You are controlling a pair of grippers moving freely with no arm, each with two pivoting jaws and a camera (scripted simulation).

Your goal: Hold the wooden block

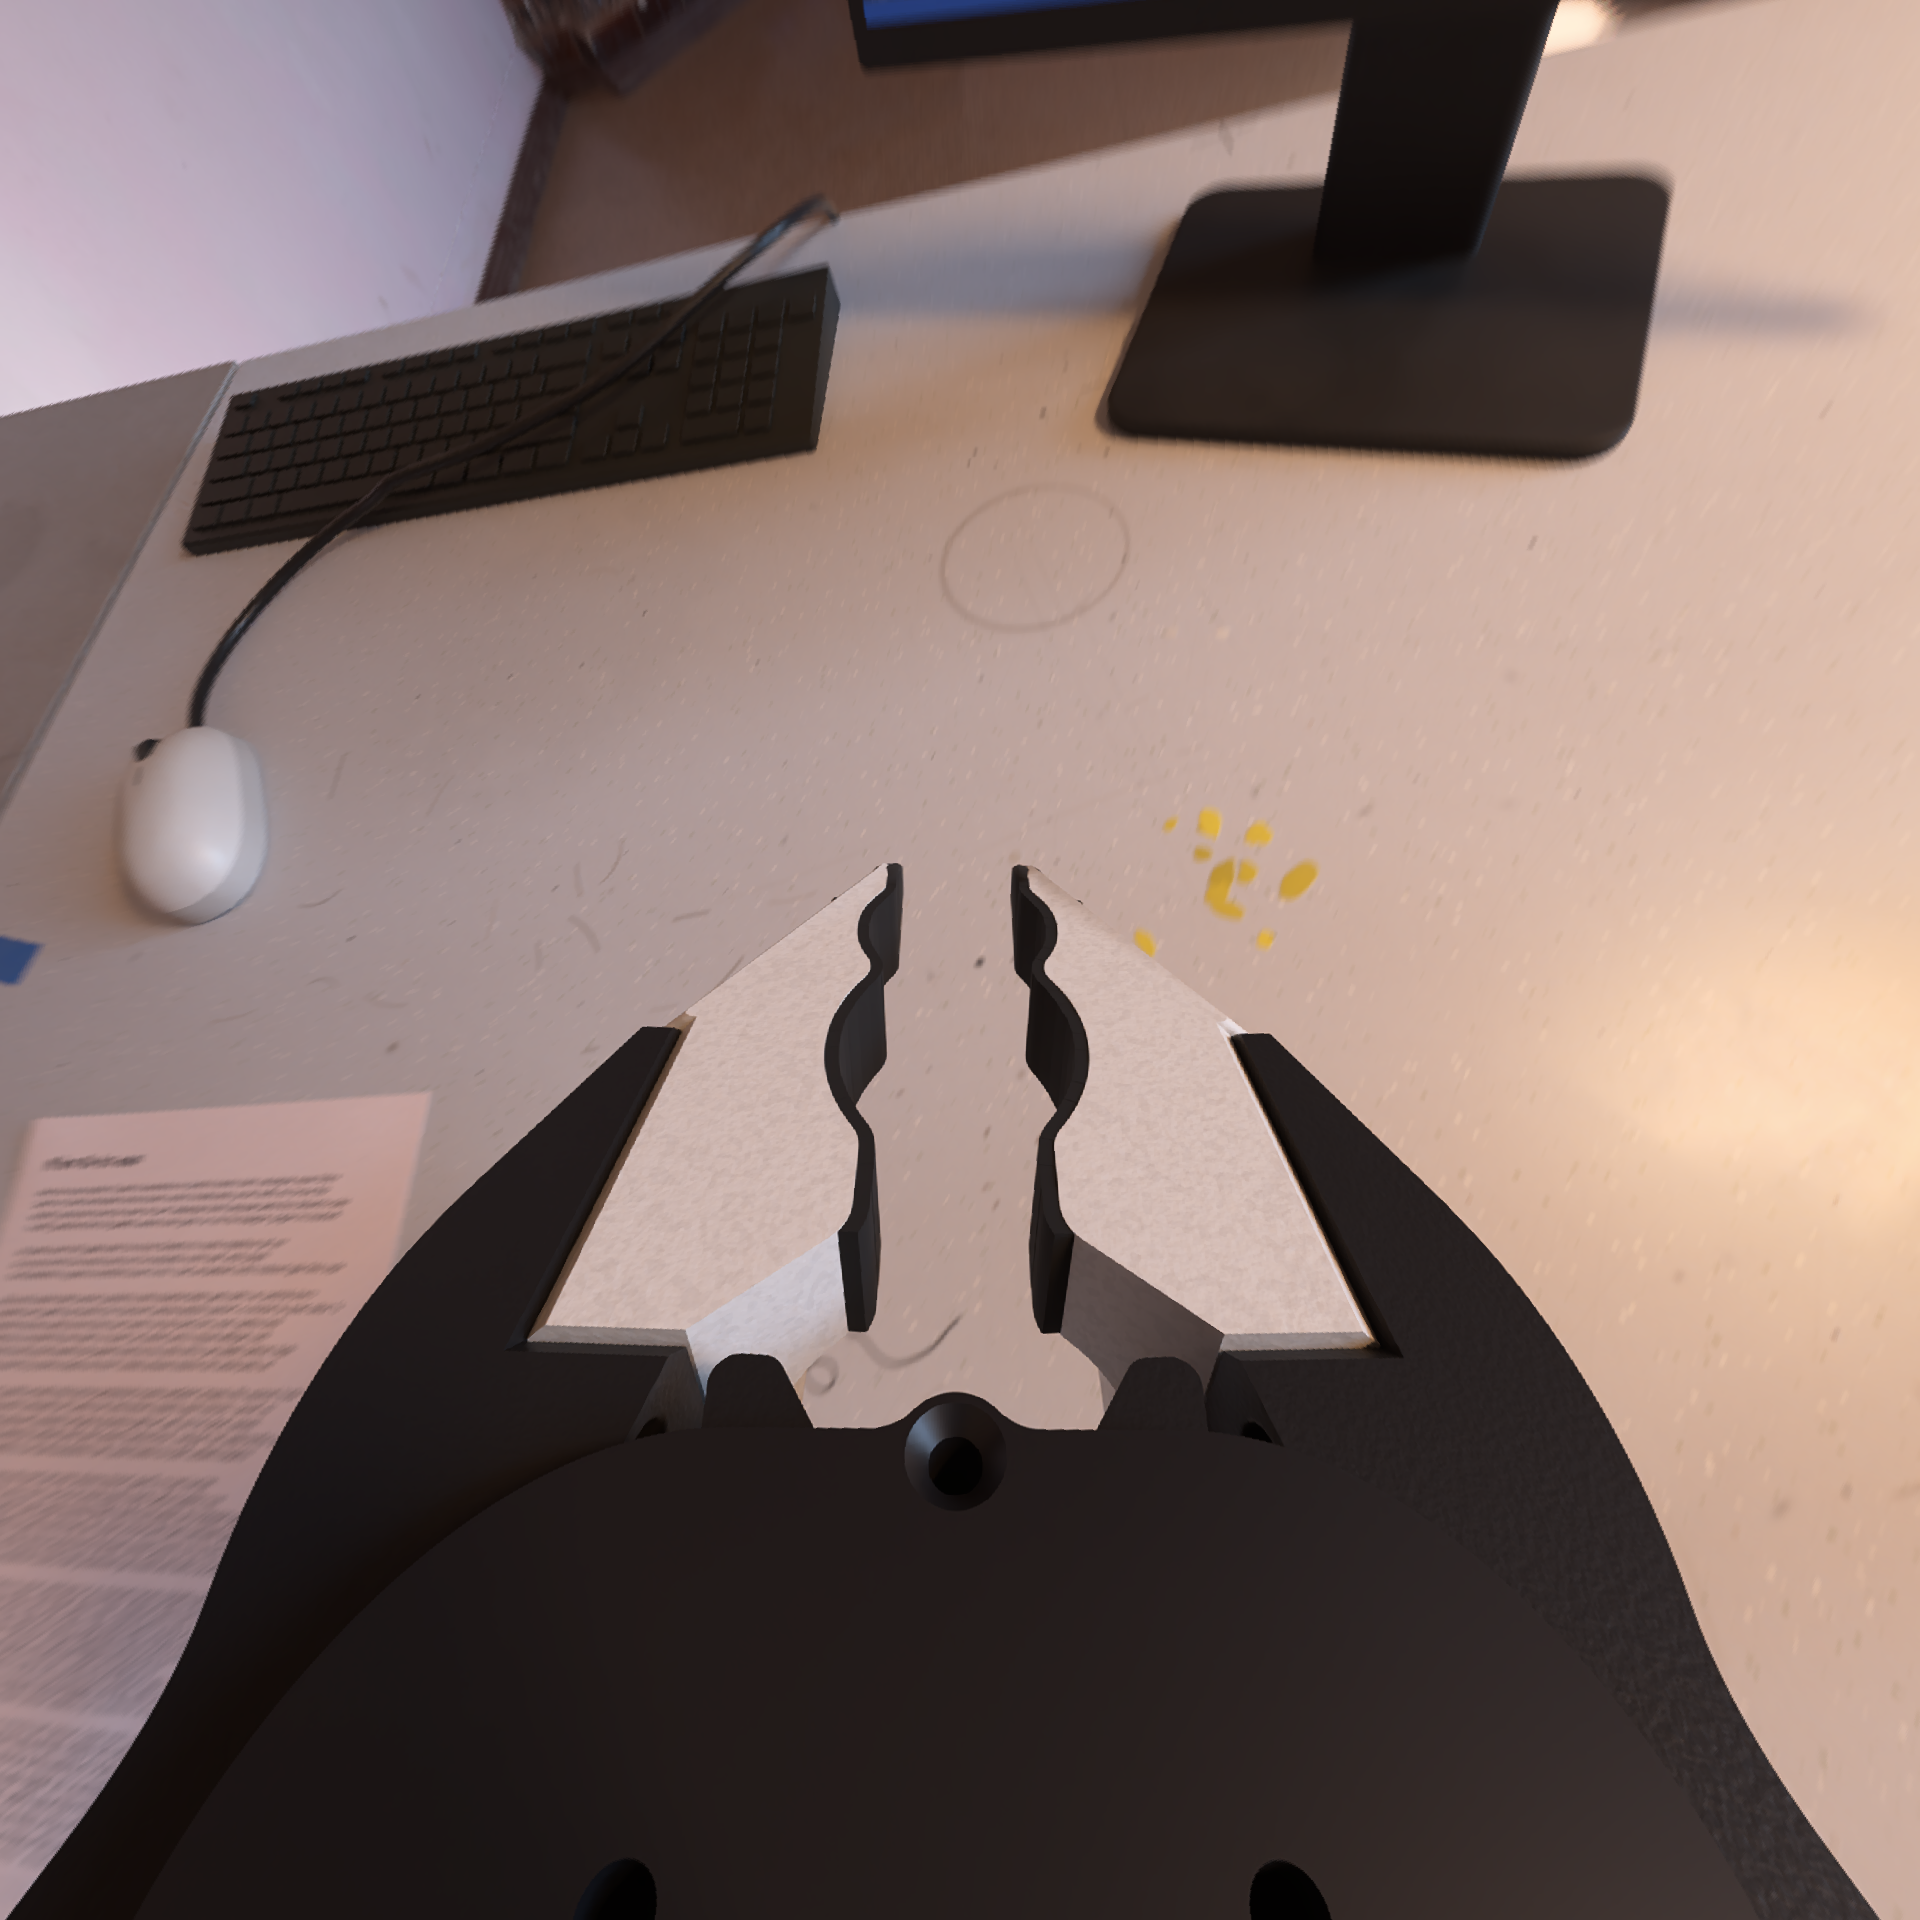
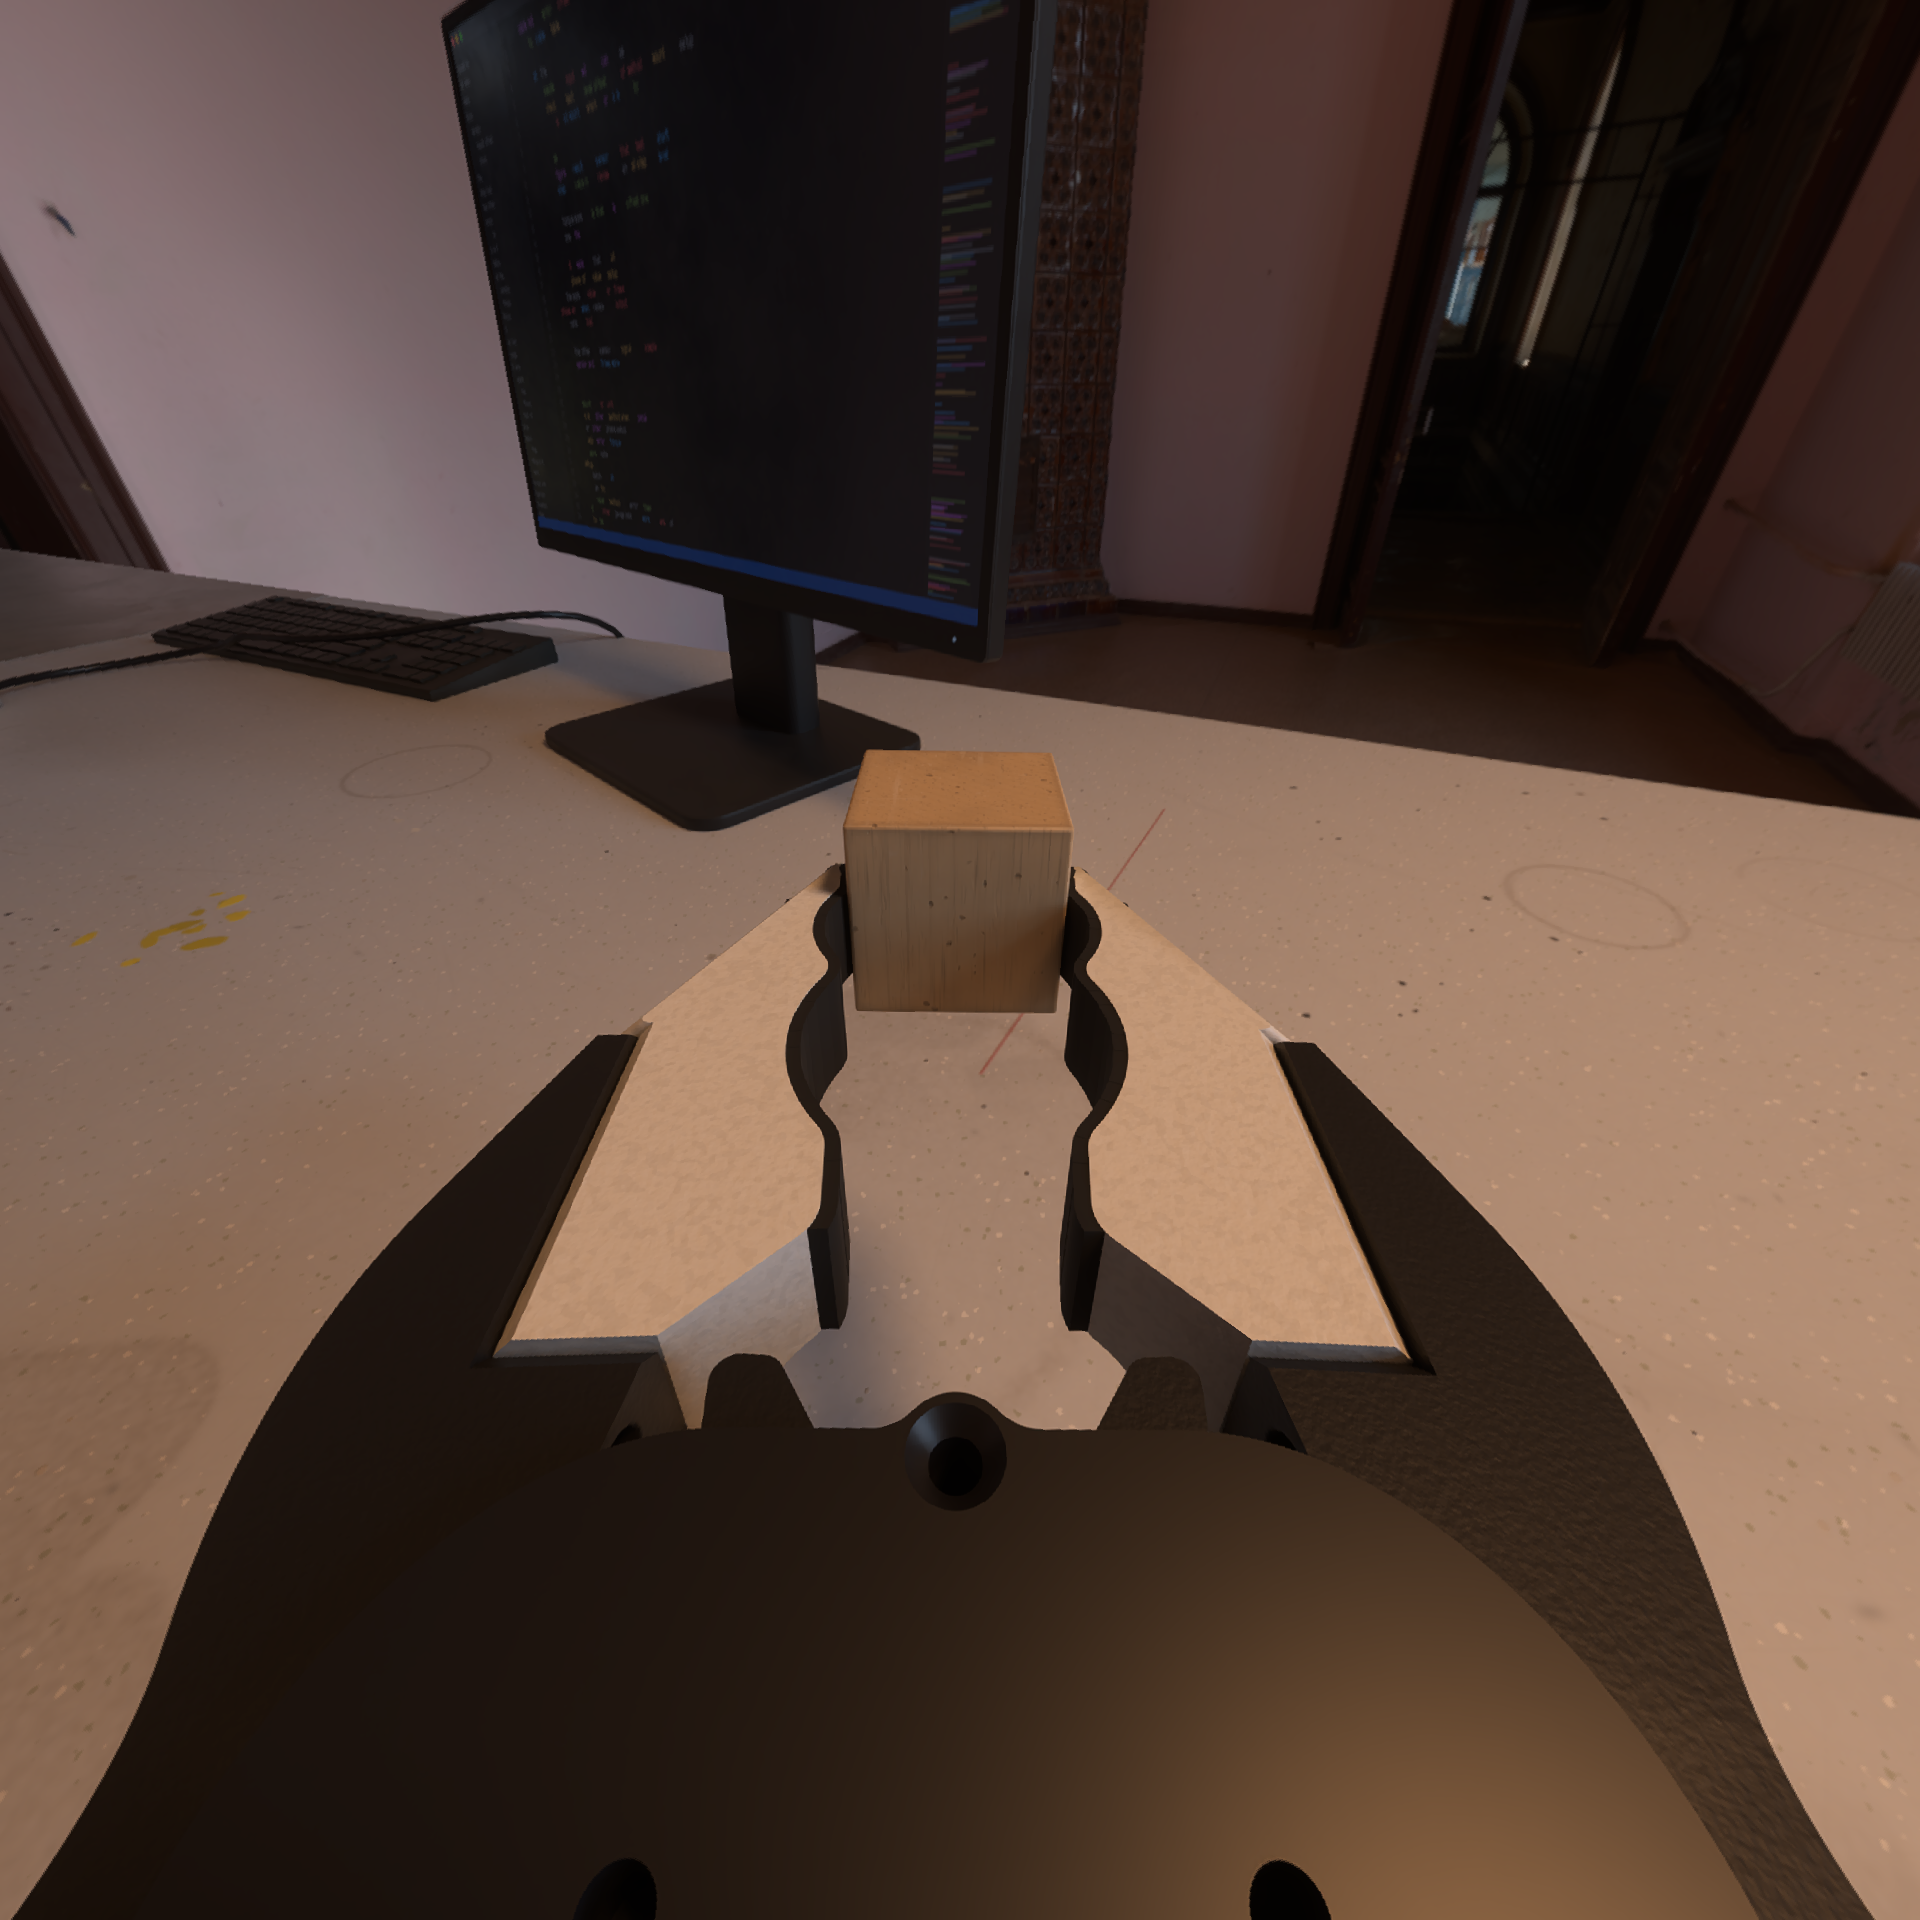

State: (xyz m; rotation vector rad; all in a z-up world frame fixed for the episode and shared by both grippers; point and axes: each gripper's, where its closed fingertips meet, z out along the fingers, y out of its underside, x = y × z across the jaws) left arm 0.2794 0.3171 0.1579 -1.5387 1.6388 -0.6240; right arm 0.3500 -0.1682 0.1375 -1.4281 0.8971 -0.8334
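Observation:
The wooden block [image 2: 956, 914] is a light cube with visible grain. It sits between the tips of my right gripper [image 2: 956, 883], which is shut on its left and right faces. The desk [image 2: 1455, 1143] shows under the block's near bottom edge. Whether the block touches the desk I cannot tell. My left gripper [image 1: 956, 878] points down at the bare desk [image 1: 1455, 1039]. Its jaws stand a narrow gap apart with nothing between them. The block does not show in the left wrist view.
A black monitor [image 2: 748, 312] on a flat stand [image 1: 1382, 322] is just behind the block. A black keyboard [image 1: 520, 405], a white wired mouse [image 1: 192, 821] and a printed sheet [image 1: 177, 1351] lie to the left. Yellow specks [image 1: 1236, 883] mark the desk.

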